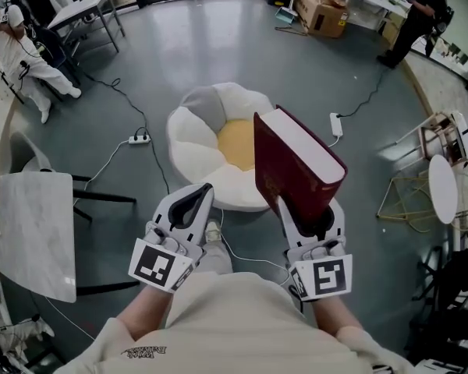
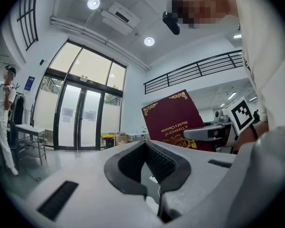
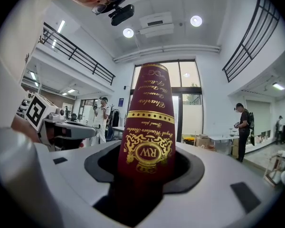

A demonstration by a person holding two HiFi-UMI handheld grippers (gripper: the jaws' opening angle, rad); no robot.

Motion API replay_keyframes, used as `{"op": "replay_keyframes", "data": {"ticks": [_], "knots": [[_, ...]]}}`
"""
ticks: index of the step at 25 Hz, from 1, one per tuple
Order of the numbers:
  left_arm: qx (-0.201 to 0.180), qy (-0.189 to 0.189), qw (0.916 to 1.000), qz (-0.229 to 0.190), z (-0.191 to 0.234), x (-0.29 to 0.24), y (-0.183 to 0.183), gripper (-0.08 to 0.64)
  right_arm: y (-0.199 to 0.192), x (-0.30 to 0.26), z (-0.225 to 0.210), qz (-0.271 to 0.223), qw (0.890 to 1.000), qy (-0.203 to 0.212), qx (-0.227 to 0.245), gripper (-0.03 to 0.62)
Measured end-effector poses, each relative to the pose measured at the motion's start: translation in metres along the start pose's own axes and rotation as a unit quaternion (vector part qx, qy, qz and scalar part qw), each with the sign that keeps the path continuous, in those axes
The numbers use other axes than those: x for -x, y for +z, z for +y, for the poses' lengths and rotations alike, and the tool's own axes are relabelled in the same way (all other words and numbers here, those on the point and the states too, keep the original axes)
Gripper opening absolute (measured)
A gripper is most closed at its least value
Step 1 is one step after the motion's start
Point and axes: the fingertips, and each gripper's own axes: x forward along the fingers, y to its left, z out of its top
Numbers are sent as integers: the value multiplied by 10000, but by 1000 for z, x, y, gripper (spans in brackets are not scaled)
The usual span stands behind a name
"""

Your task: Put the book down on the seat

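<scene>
Grey floor point(image 1: 218, 37) bears white petal seat point(image 1: 196, 140), power strip point(image 1: 140, 139).

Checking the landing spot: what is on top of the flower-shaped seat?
Nothing shows on the white petals or yellow centre of the seat. The book in the right gripper hides its right edge.

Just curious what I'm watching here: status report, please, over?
Left gripper shut, empty. Right gripper shut on book, book upright, not yet down. Seat ahead, nothing on it. Power strip and its cable on the floor beside the seat.
</scene>
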Motion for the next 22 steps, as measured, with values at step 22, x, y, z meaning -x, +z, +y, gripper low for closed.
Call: {"op": "replay_keyframes", "data": {"ticks": [22], "knots": [[48,-248,9995,175,155,-55,-6,2,12,-164,13,69,9997,-218,-92,236]]}}
